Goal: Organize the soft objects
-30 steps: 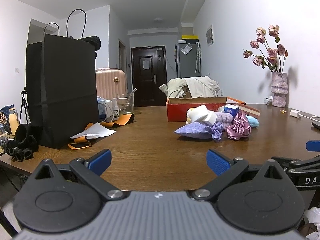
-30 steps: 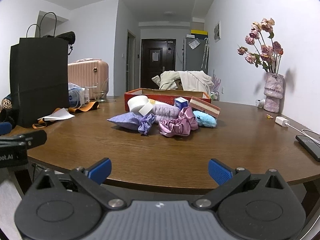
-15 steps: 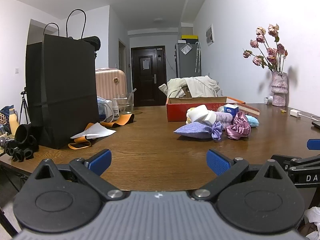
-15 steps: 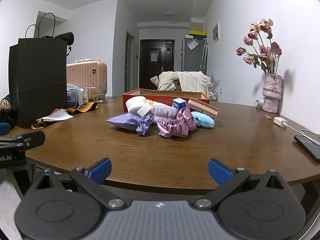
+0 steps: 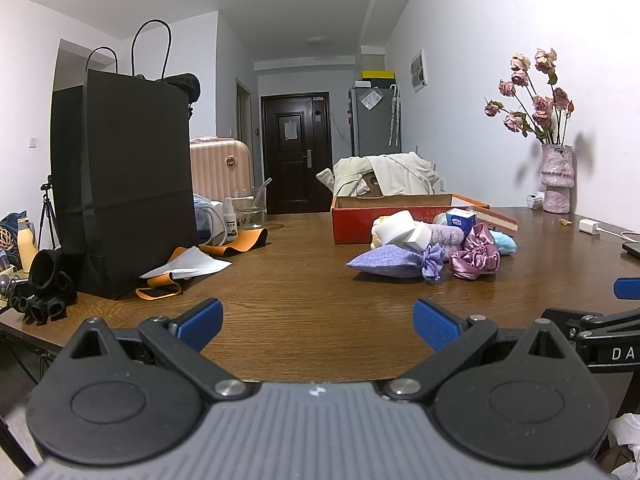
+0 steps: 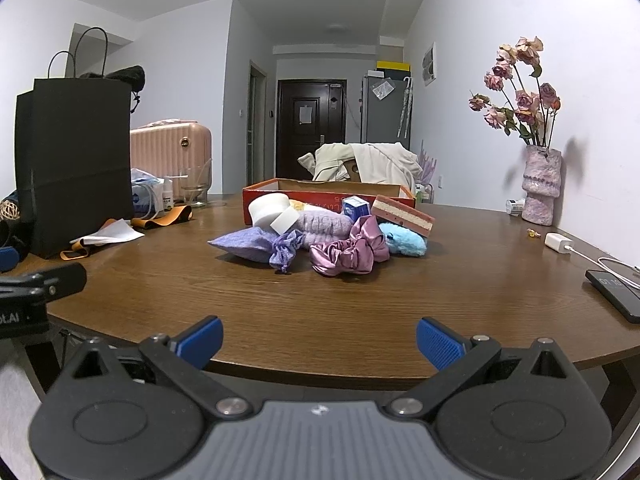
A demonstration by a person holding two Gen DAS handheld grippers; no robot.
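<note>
A heap of soft things lies mid-table in front of a red cardboard box (image 6: 320,196): a lilac pouch (image 6: 244,243), a pink satin scrunchie (image 6: 348,254), a light blue plush (image 6: 404,242), a purple fuzzy cloth (image 6: 320,224), white sponges (image 6: 268,208) and a layered pink sponge (image 6: 402,215). The left wrist view shows the same pouch (image 5: 384,262), scrunchie (image 5: 476,258) and box (image 5: 396,216). My left gripper (image 5: 318,322) and right gripper (image 6: 319,340) both stand open and empty at the table's near edge, well short of the heap.
A tall black paper bag (image 5: 120,184) stands at the left, with orange straps and white paper (image 5: 188,266) beside it. A vase of dried roses (image 6: 542,188), a charger (image 6: 560,243) and a phone (image 6: 616,292) sit along the right side. Black foam rollers (image 5: 44,288) lie at the left corner.
Both views have shifted only slightly; the heap sits a touch lower and further left in the right wrist view. Both grippers stay open and nothing on the table has moved.
</note>
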